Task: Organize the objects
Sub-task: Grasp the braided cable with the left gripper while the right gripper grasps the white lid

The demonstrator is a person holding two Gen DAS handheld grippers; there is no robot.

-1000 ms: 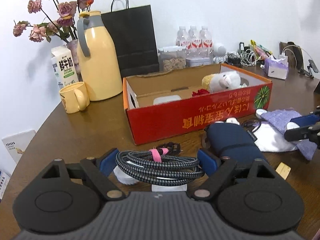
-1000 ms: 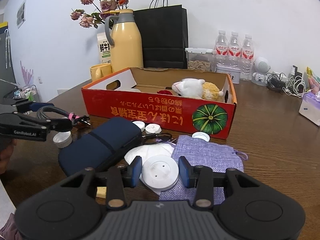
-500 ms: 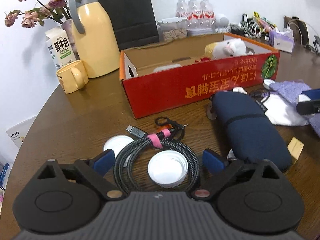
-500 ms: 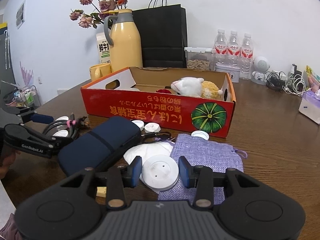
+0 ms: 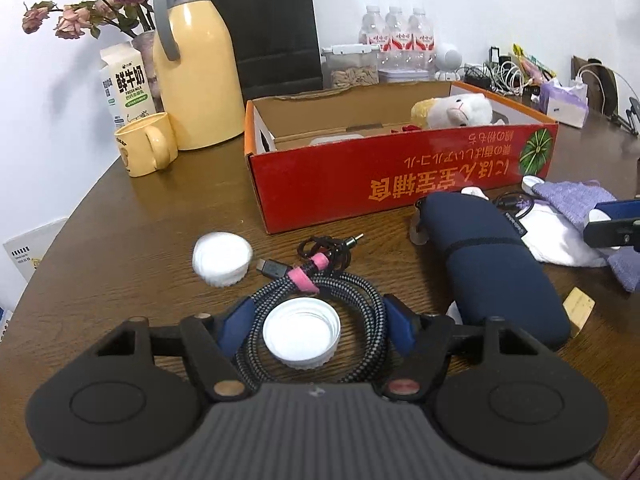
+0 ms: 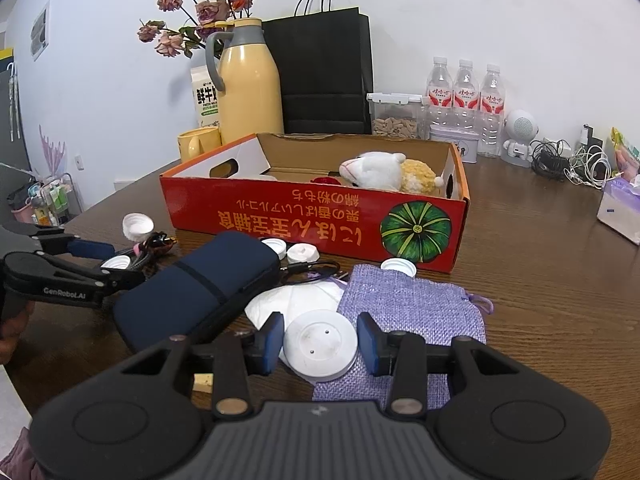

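Observation:
My left gripper (image 5: 318, 320) is closed on a coiled braided cable (image 5: 320, 292) with a pink tie, low over the table; a white bottle cap (image 5: 301, 334) shows inside the coil. Another white cap (image 5: 221, 258) lies to the left. My right gripper (image 6: 320, 342) sits around a white round disc (image 6: 320, 344) that rests on a purple cloth pouch (image 6: 412, 312); its pads touch the disc's sides. A red cardboard box (image 5: 400, 176) holds a plush toy (image 5: 456, 110). A navy pouch (image 5: 488, 268) lies in front of the box.
A yellow thermos (image 5: 192, 72), yellow mug (image 5: 146, 144), milk carton (image 5: 126, 84), flowers and a black paper bag (image 5: 276, 28) stand behind the box. Water bottles (image 6: 466, 96), a snack container, cables and a tissue pack (image 6: 622, 208) are at the back right. Small caps and a white cloth lie by the navy pouch.
My left gripper came down with the cable from above the table onto it, around a white cap. The right gripper and disc stayed still.

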